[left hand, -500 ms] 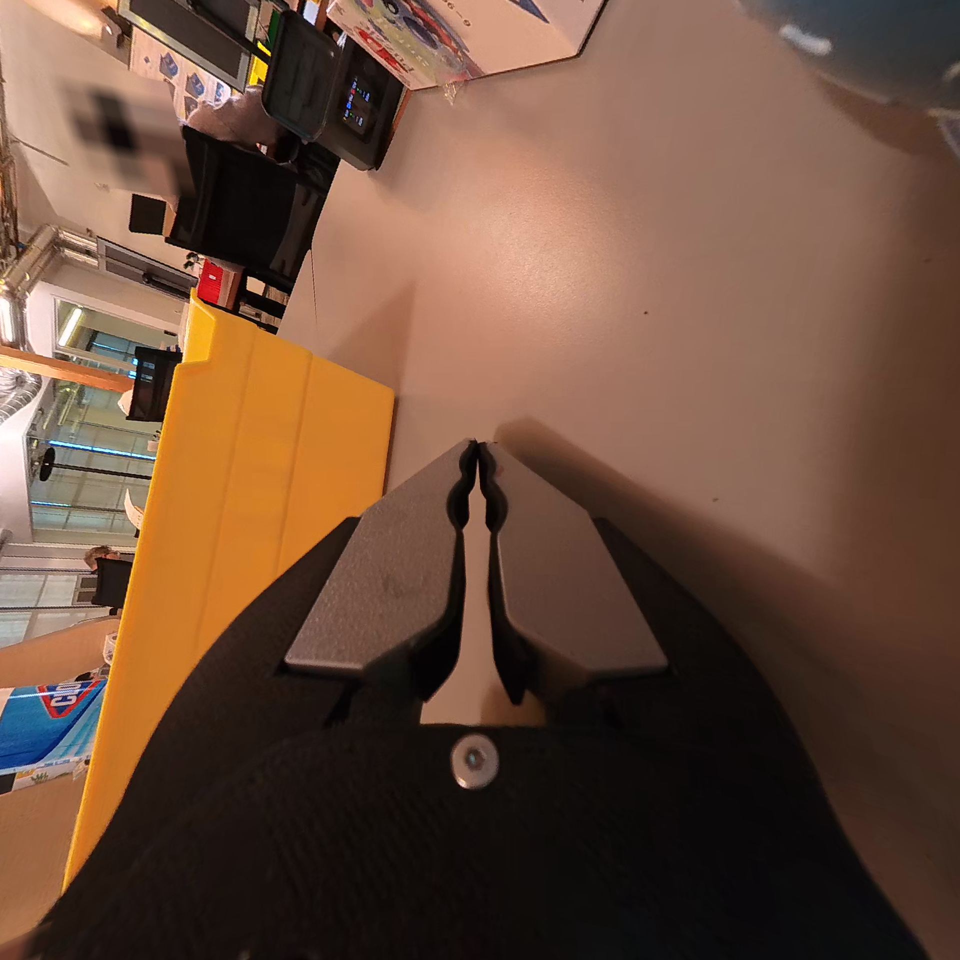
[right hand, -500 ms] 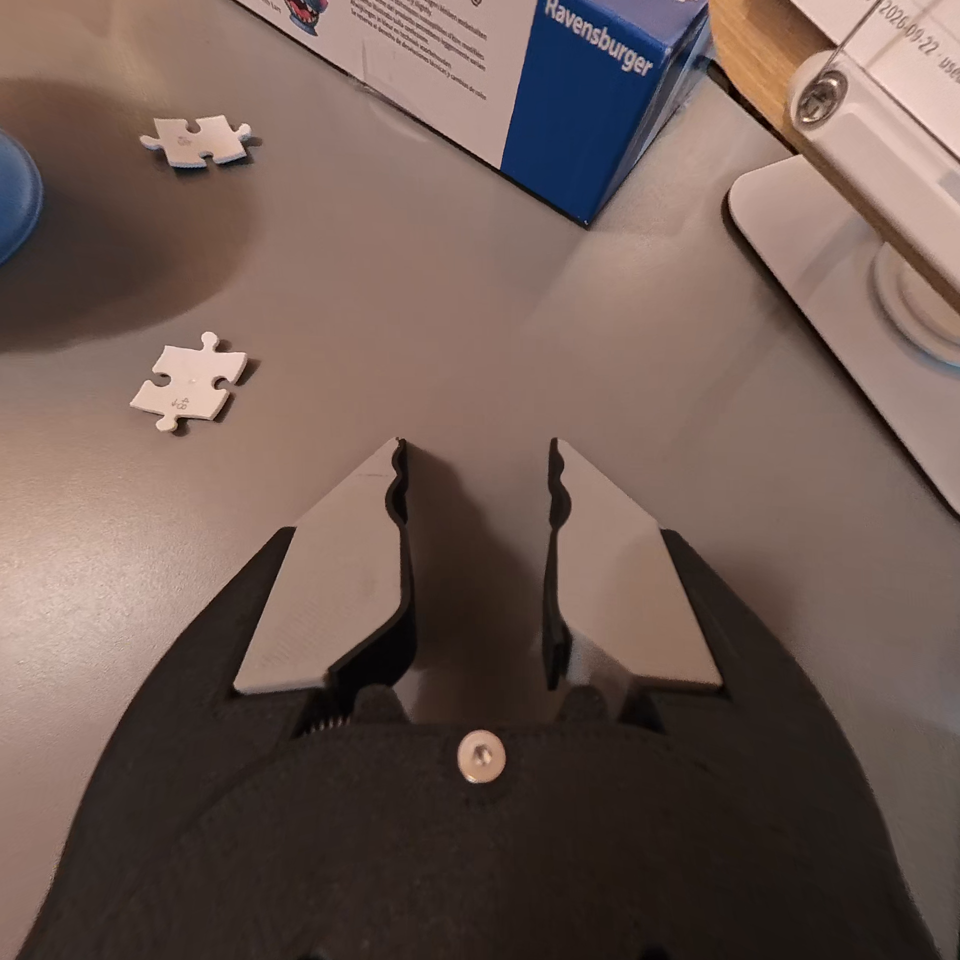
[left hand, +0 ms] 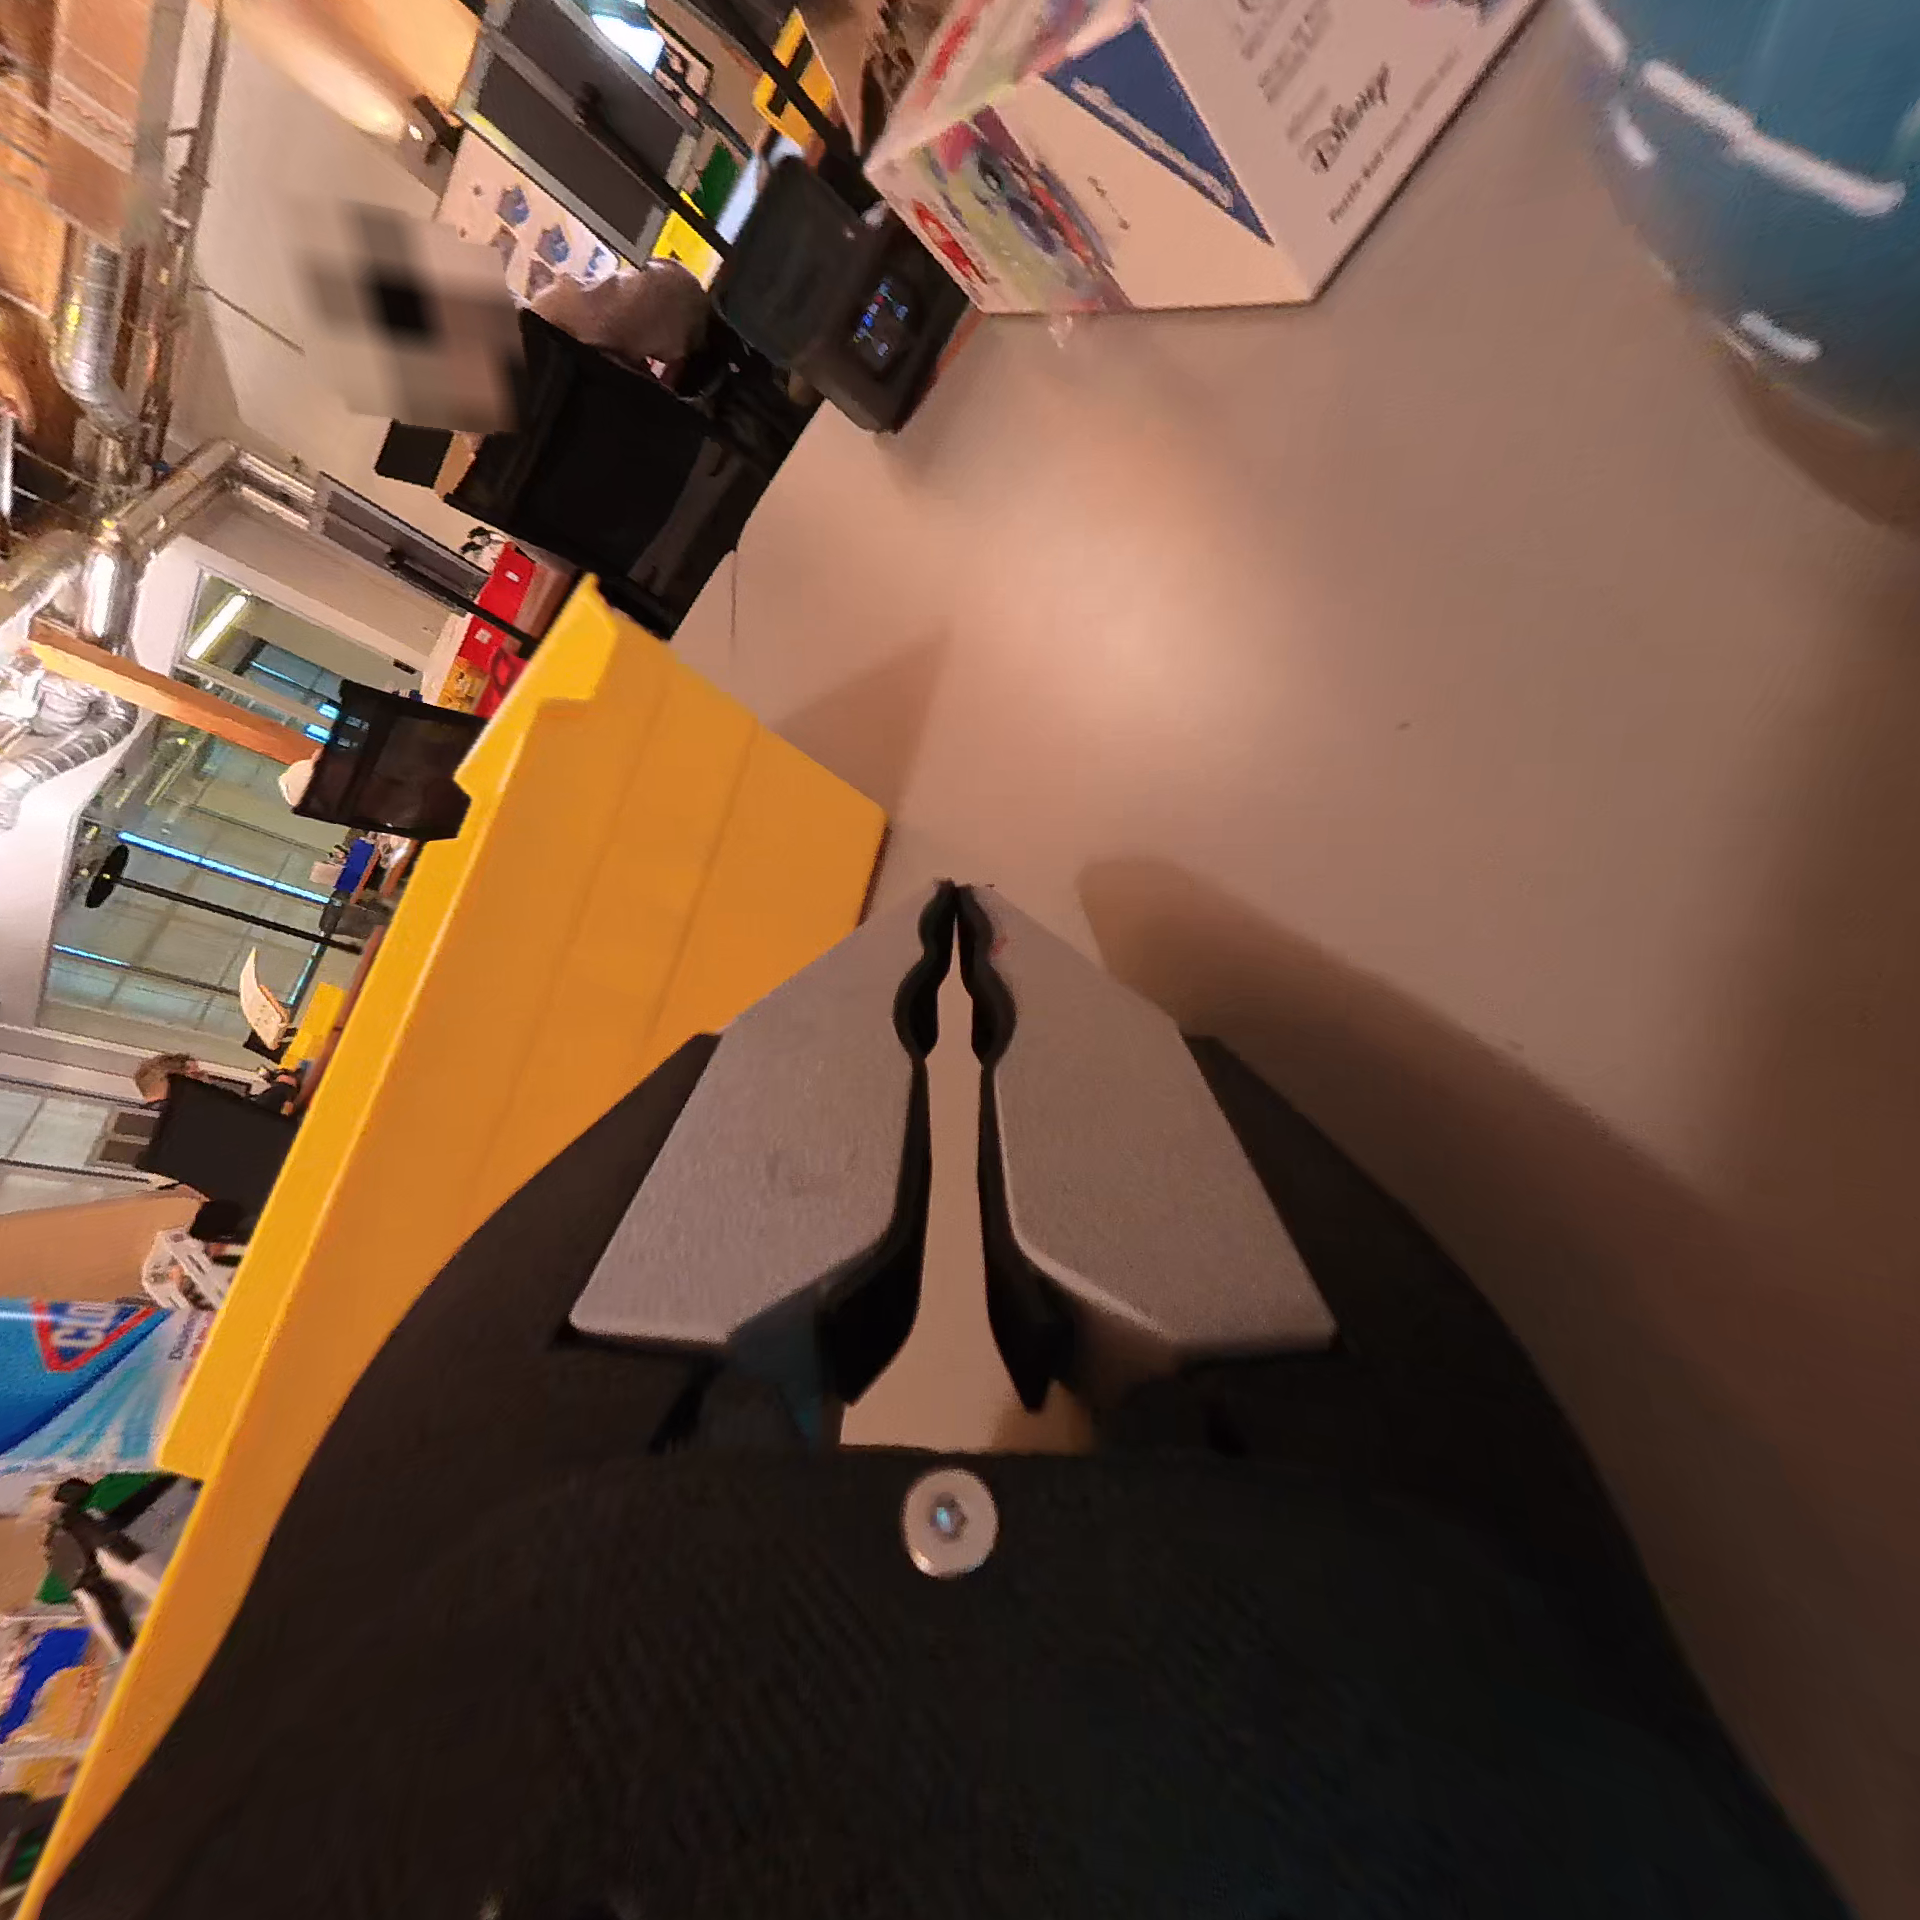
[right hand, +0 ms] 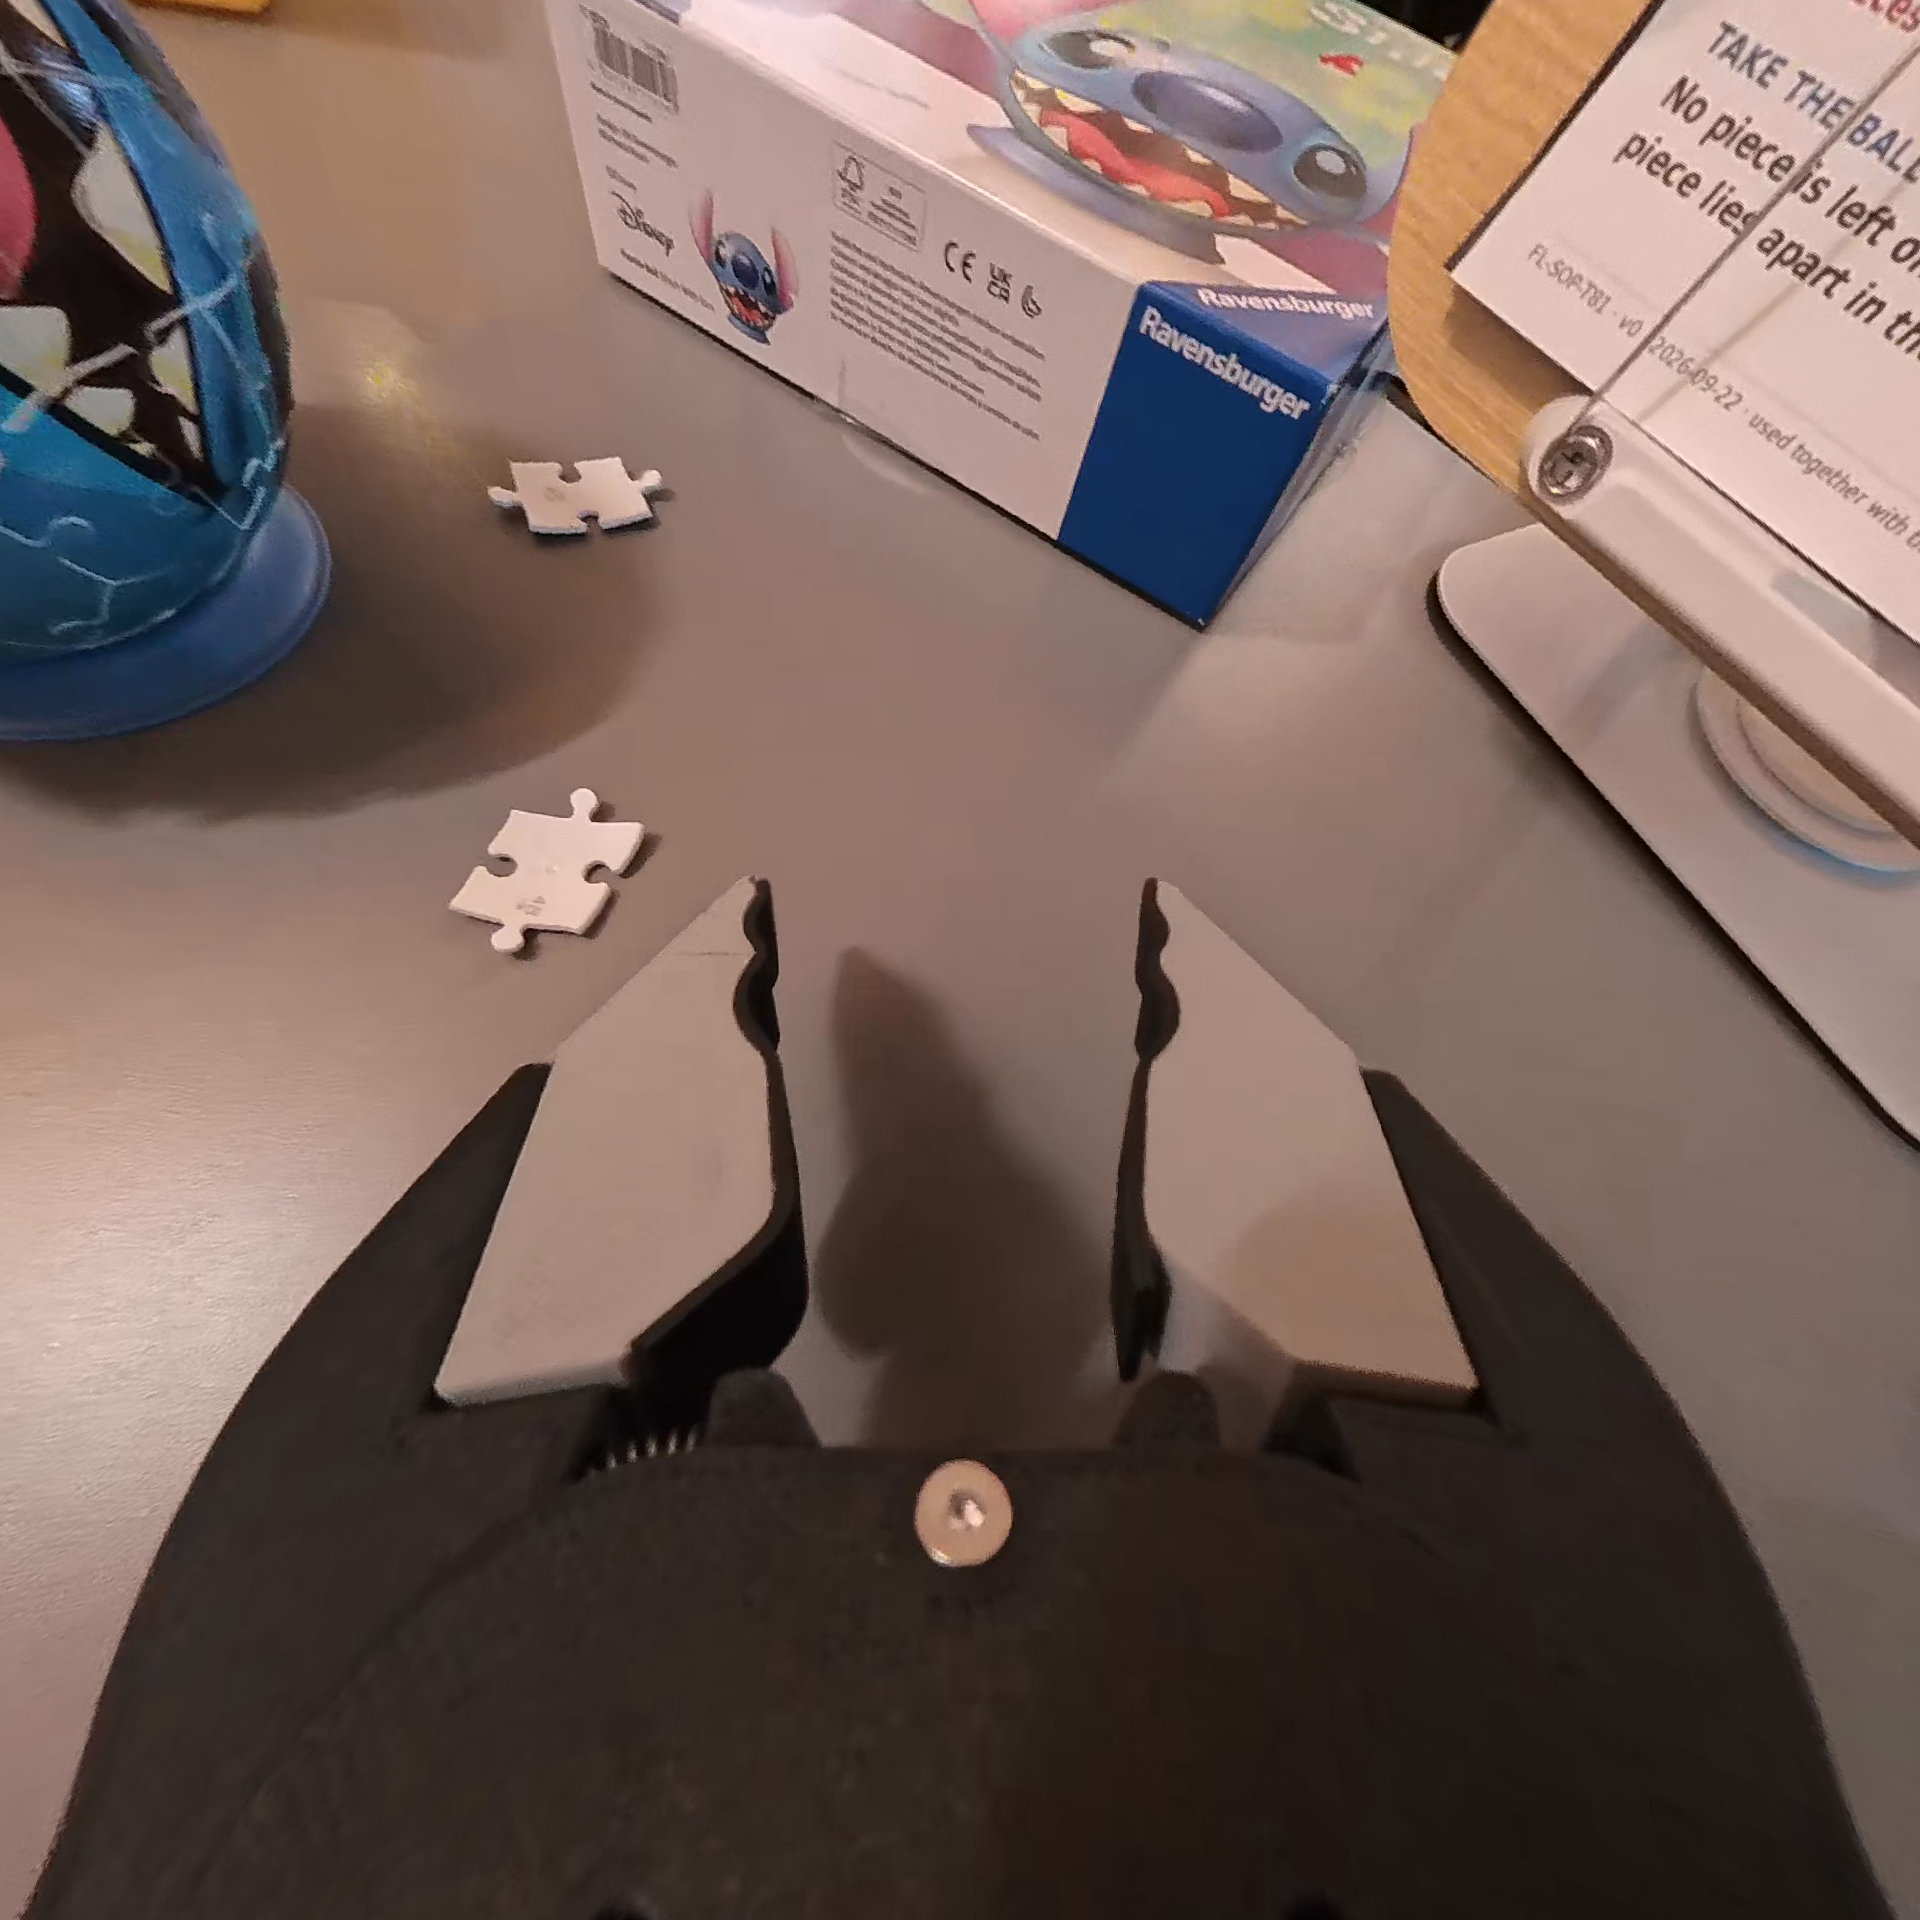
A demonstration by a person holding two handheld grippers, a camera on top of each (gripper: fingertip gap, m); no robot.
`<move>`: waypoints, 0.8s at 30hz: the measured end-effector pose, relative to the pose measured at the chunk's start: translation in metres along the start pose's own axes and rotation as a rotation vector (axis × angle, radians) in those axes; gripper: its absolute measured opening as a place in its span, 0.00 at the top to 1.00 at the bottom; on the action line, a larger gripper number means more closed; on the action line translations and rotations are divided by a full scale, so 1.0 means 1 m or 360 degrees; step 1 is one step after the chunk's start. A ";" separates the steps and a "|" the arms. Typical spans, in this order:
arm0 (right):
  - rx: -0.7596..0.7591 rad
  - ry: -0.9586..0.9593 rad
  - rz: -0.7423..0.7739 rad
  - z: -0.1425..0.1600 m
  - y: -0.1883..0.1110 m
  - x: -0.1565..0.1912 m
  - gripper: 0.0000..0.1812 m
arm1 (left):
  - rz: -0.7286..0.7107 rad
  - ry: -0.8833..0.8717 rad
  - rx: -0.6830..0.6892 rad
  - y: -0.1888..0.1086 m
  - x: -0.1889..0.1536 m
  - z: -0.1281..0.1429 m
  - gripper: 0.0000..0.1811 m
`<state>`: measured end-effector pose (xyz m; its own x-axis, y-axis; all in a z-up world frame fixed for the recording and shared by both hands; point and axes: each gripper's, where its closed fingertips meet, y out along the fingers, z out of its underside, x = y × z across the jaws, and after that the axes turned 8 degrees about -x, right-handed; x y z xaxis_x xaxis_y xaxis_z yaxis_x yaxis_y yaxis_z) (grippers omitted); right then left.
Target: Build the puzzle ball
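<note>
hovering beside a yellow plastic bin, the left hand-held gripper is clenched, empty. right view: right hand-held gripper released above the grey desk; blue puzzle ball far left, two white jigsaw pieces near it.

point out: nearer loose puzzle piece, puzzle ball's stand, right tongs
nearer loose puzzle piece (right hand: 548,871), right wrist view, middle of its white back.
puzzle ball's stand (right hand: 197,644), right wrist view, blue rim at the base.
right tongs (right hand: 954,902), right wrist view, open gap midway between the tips.
</note>
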<state>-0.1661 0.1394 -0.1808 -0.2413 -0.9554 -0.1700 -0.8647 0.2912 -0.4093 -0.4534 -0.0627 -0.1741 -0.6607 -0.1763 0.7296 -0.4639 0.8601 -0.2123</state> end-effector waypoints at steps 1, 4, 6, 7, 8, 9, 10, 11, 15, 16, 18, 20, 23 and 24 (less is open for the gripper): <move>-0.0008 -0.0005 -0.0008 -0.001 0.000 0.002 0.63 | -0.0019 -0.0034 -0.0024 -0.001 0.003 -0.002 1.00; -0.0028 0.0003 -0.0056 -0.005 0.000 0.010 0.63 | -0.0073 -0.0143 -0.0081 -0.005 0.014 -0.005 0.93; -0.0037 0.0014 -0.0117 -0.007 0.000 0.019 0.63 | -0.0103 -0.0216 -0.0106 -0.007 0.020 -0.006 0.88; -0.0041 0.0012 -0.0150 -0.008 0.000 0.024 0.63 | -0.0115 -0.0253 -0.0116 -0.008 0.023 -0.006 0.86; -0.0047 0.0006 -0.0176 -0.009 0.001 0.028 0.64 | -0.0119 -0.0293 -0.0129 -0.010 0.026 -0.006 0.86; -0.0050 -0.0003 -0.0198 -0.009 0.001 0.031 0.64 | -0.0123 -0.0336 -0.0144 -0.011 0.028 -0.007 0.86; -0.0050 -0.0008 -0.0219 -0.010 0.001 0.035 0.64 | -0.0118 -0.0385 -0.0160 -0.013 0.030 -0.008 0.85; -0.0053 -0.0006 -0.0244 -0.011 0.002 0.039 0.64 | -0.0093 -0.0440 -0.0186 -0.015 0.030 -0.010 0.85; -0.0118 0.0035 -0.0411 -0.020 -0.002 0.060 0.64 | 0.0155 -0.0665 -0.0398 -0.035 0.017 -0.029 0.85; -0.0149 0.0046 -0.0466 -0.024 -0.004 0.066 0.64 | 0.0198 -0.0710 -0.0463 -0.042 0.016 -0.035 0.85; -0.0226 0.0045 -0.0583 -0.034 -0.011 0.080 0.64 | 0.0335 -0.0758 -0.0599 -0.058 0.007 -0.047 0.84; -0.0301 0.0014 -0.0709 -0.045 -0.021 0.099 0.65 | 0.0519 -0.0745 -0.0674 -0.074 -0.010 -0.057 0.81; -0.0371 -0.0072 -0.0829 -0.057 -0.032 0.127 0.66 | 0.0787 -0.0628 -0.0642 -0.089 -0.041 -0.062 0.71; -0.0382 -0.0100 -0.0842 -0.059 -0.034 0.134 0.67 | 0.0842 -0.0585 -0.0602 -0.091 -0.050 -0.062 0.68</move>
<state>-0.1951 -0.0018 -0.1365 0.2710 -0.9611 -0.0536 -0.9378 -0.2511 -0.2397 -0.3417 -0.1021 -0.1514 -0.9247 0.2152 0.3139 0.1615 0.9687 -0.1883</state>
